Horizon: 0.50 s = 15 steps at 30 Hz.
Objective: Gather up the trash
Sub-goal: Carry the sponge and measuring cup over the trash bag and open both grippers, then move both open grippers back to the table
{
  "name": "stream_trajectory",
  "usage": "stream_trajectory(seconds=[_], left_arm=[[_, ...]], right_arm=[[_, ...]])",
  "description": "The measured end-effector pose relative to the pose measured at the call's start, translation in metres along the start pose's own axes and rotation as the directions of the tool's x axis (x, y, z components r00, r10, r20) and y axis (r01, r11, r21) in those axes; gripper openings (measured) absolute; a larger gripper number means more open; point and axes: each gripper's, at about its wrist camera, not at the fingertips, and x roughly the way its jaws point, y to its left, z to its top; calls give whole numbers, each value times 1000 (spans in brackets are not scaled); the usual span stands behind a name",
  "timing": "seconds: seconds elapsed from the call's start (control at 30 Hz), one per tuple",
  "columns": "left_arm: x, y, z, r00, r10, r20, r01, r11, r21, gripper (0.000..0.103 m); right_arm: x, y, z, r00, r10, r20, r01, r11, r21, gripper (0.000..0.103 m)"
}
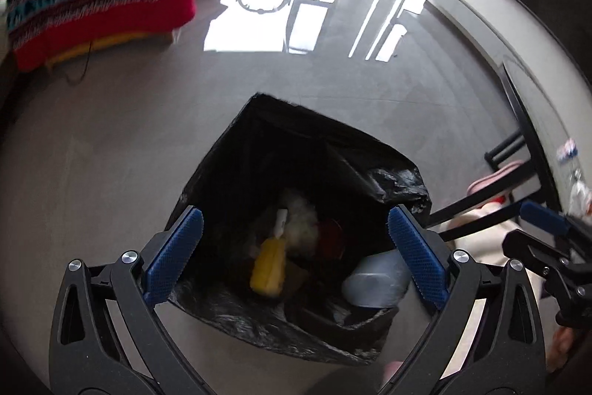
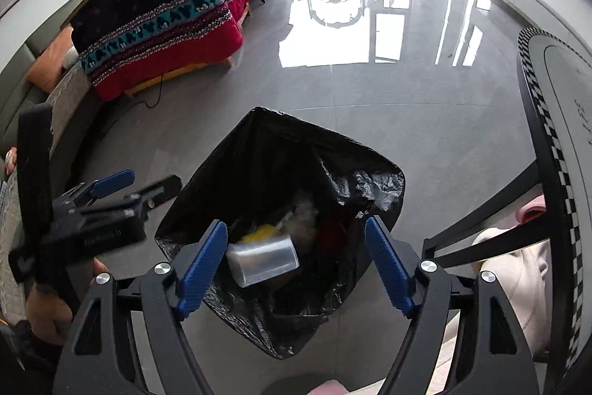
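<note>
- Currently, left gripper [image 1: 296, 254]: hanging wide open at lower centre of the left view, gripping nothing.
- Right gripper [image 2: 296, 269]: likewise gaping wide at lower centre, carrying nothing.
- Bag [image 2: 259, 150]: standing open on the floor [image 2: 370, 106], mid-frame, directly under both grippers.
- Contents: clear tub [image 2: 263, 260], yellow item [image 1: 268, 267], white wad [image 1: 301, 221], all lying inside.
- Risk: a finger is likely snagging the thin rim, collapsing the bag's mouth or tipping it.

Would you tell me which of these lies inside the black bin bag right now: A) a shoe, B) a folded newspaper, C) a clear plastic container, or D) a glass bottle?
C: in the right wrist view a clear plastic container rests in the open black bin bag, beside a yellow item.
</note>
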Motion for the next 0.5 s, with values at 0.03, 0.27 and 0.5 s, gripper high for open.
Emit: stream_trajectory(seconds=[0.03, 0.27, 0.5], left_arm=[[1, 3, 0, 1000, -11, -6, 11, 1000, -22, 97], [3, -7, 1, 999, -30, -32, 29, 999, -17, 97], [7, -25, 3, 998, -50, -47, 52, 998, 36, 97]], right_arm=[[-1, -4, 0, 1000, 8, -1, -8, 1000, 10, 78], [-3, -14, 0, 1000, 25, -4, -24, 998, 49, 78], [-7, -25, -2, 1000, 29, 7, -29, 997, 74, 78]])
